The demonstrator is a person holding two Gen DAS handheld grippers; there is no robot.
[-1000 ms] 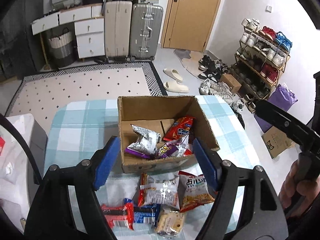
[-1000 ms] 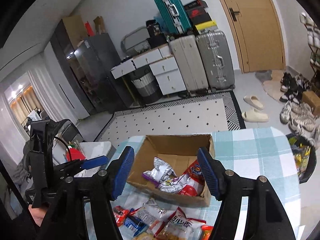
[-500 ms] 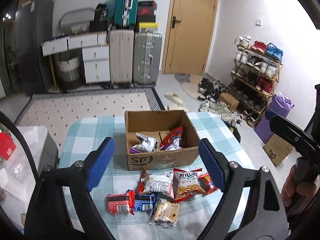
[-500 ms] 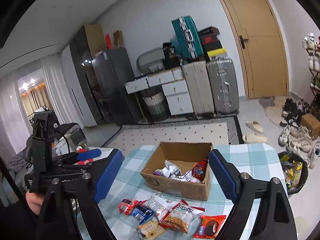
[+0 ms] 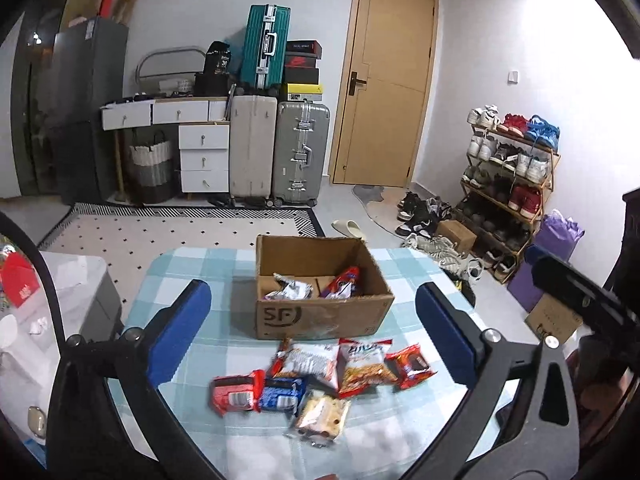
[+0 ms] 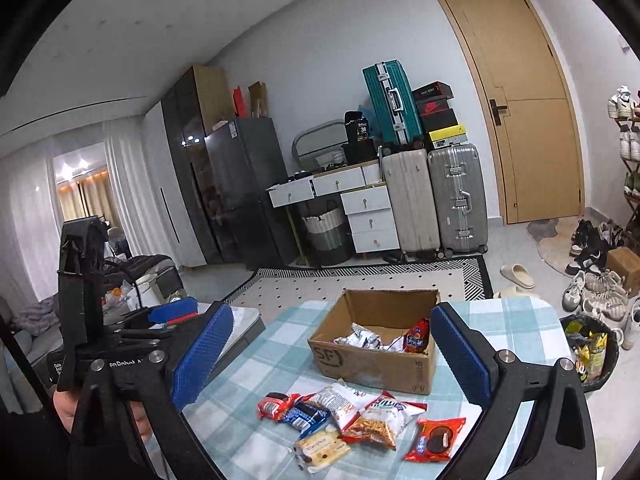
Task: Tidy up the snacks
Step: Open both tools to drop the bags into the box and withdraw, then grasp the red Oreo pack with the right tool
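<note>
Six snack packets (image 5: 320, 380) lie loose on my checked tablecloth (image 5: 192, 264), low in the middle of both frames, just in front of the cardboard box (image 5: 320, 320). Both my tongs have just been opening and now stand spread wide with nothing between the pads.

From the left wrist, my left gripper (image 5: 314, 330) frames the box front and the packet cluster: the red packet (image 5: 234, 396) and blue packet (image 5: 282, 398) sit lower left of centre, the pale biscuit pack (image 5: 322, 420) lowest, and the white bag (image 5: 308, 360), the orange crisp bag (image 5: 362, 368) and the red cookie packet (image 5: 410, 366) in a row nearer the box. None touches a pad.

From the right wrist, my right gripper (image 6: 332, 354) brackets the same box (image 6: 376, 364) at centre right, the packets (image 6: 360, 420) below it toward the bottom edge.

Inside the box are a crumpled silver bag (image 5: 290, 290) and a red one (image 5: 346, 280); possibly more, but the wall hides the rest.
</note>
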